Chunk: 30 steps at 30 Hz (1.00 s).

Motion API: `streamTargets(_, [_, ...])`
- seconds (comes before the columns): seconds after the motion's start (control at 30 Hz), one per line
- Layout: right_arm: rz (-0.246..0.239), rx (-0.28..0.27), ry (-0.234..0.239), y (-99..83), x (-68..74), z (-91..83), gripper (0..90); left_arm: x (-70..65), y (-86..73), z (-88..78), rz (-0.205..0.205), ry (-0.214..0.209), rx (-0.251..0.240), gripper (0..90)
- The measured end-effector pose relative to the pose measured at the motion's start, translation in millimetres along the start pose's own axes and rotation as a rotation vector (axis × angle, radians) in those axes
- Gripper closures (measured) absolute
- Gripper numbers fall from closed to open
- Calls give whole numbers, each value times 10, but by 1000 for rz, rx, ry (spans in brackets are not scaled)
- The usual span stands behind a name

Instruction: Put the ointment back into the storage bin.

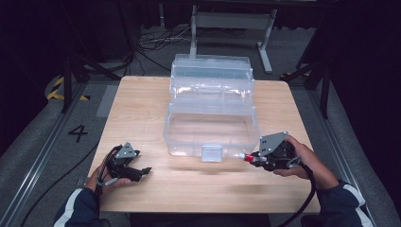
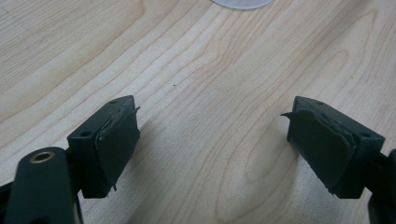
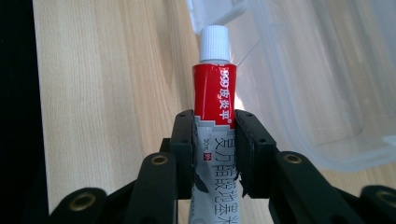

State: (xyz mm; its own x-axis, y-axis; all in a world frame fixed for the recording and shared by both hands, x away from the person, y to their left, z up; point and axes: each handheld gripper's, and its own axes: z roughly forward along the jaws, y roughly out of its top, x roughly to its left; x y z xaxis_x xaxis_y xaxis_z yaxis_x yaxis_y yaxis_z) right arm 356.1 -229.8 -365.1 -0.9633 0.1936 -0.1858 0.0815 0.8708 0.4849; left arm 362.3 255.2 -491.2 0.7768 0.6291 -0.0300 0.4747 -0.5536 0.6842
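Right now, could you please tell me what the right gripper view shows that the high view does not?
Right gripper view alone: printed lettering on the red-and-white tube, its ribbed white cap, and pads clamping both sides.
High view alone: the whole open clear plastic box, the left hand-held gripper, the floor.
Both: the right hand-held gripper holding the tube beside the box on the wooden table.

Light wooden table (image 1: 142, 113); clear plastic box (image 1: 210, 135), lid open, standing at centre-back.
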Motion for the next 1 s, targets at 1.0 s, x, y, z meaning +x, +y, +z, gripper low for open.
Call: streamTargets(1.0, [-82, 43, -76, 589, -259, -288, 708, 2, 1, 1, 2, -1, 1, 165])
